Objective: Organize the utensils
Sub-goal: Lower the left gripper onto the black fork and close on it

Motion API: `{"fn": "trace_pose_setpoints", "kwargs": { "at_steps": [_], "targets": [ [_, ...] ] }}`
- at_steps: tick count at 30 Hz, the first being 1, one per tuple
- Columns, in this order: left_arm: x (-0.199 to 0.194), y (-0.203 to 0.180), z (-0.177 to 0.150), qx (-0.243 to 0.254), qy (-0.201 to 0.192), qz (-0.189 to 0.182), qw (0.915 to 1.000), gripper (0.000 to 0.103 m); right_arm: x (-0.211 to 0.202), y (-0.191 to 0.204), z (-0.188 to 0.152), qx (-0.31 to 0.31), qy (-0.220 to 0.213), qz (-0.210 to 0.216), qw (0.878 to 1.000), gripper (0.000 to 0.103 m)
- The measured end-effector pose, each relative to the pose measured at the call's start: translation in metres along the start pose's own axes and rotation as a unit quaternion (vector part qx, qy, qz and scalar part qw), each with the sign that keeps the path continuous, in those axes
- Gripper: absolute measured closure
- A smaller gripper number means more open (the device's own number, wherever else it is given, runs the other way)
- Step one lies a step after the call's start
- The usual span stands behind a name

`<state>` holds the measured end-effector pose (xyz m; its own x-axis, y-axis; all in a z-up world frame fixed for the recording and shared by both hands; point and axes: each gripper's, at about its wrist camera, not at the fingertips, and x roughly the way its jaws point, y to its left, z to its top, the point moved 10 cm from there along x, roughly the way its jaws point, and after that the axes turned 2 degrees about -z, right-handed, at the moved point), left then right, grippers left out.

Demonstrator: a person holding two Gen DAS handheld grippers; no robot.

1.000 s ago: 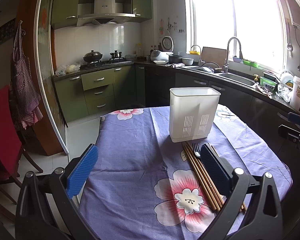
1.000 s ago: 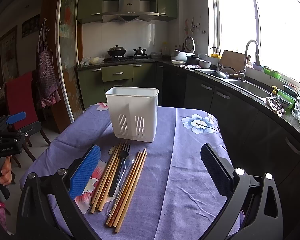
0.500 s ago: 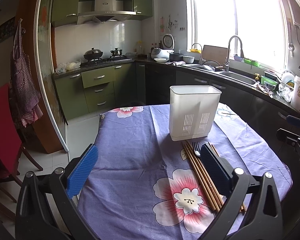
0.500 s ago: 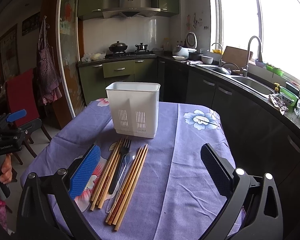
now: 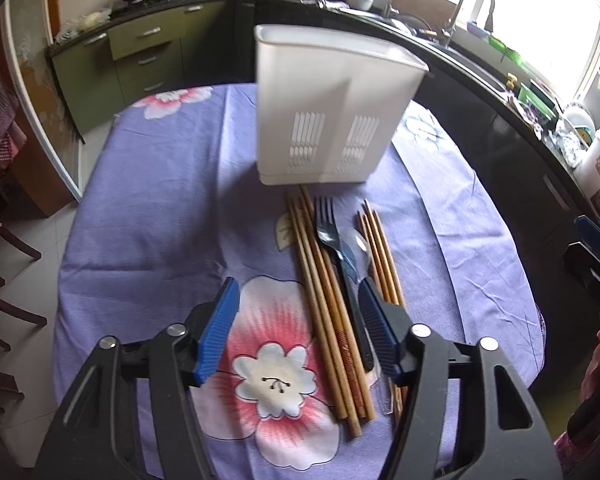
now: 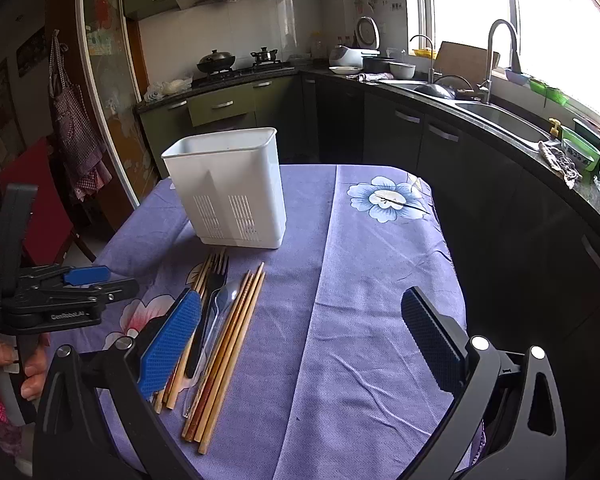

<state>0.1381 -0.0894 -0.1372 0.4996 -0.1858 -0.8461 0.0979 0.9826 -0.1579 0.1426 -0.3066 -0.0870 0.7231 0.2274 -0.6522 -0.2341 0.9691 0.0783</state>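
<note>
A white slotted utensil holder point(image 5: 332, 112) stands on the purple flowered tablecloth point(image 5: 160, 220). In front of it lie a dark fork point(image 5: 332, 232), a clear spoon point(image 5: 358, 246) and two bundles of wooden chopsticks point(image 5: 320, 288). My left gripper point(image 5: 296, 332) points down over them. Its jaws are closing, with the left chopstick bundle and the fork handle between the blue pads point(image 5: 216, 332), untouched. My right gripper point(image 6: 300, 340) hovers wide open over bare cloth to the right of the chopsticks point(image 6: 228, 344), with nothing between its fingers. The holder point(image 6: 228, 188) looks empty from this side.
Dark cabinets and a counter with a sink point(image 6: 500, 120) run close along the table's right side. A red chair point(image 6: 40, 208) stands to the left. A hand point(image 6: 4, 364) holds the left gripper's handle at the table's near left corner.
My left gripper has tipped downward and moved in over the utensils, and its jaws have narrowed. The right gripper has edged closer to the table.
</note>
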Motion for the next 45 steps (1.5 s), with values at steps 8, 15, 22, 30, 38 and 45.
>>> {"fn": "trace_pose_setpoints", "kwargs": {
  "at_steps": [8, 15, 22, 30, 38, 45],
  "targets": [
    [0.054, -0.029, -0.001, -0.021, 0.092, -0.011, 0.9955, 0.091, 0.018, -0.014, -0.014, 0.017, 0.022, 0.019, 0.999, 0.004],
    [0.076, -0.031, 0.007, -0.021, 0.101, 0.017, 0.9945, 0.094, 0.023, -0.028, -0.02, 0.032, 0.026, 0.027, 0.999, 0.004],
    [0.089, -0.024, 0.011, -0.026, 0.11, 0.043, 0.9926, 0.094, 0.018, -0.032, -0.021, 0.034, 0.022, 0.029, 0.999, 0.004],
    [0.096, -0.026, 0.014, -0.016, 0.111, 0.05, 0.9924, 0.095, 0.022, -0.028, -0.023, 0.026, 0.029, 0.024, 0.999, 0.004],
    [0.097, -0.028, 0.016, 0.009, 0.114, 0.055, 0.9919, 0.095, 0.024, -0.027, -0.024, 0.022, 0.031, 0.017, 0.999, 0.004],
    [0.092, -0.015, 0.014, 0.03, 0.125, 0.059, 0.9899, 0.095, 0.03, -0.027, -0.028, 0.021, 0.04, 0.017, 0.999, 0.004]
  ]
}}
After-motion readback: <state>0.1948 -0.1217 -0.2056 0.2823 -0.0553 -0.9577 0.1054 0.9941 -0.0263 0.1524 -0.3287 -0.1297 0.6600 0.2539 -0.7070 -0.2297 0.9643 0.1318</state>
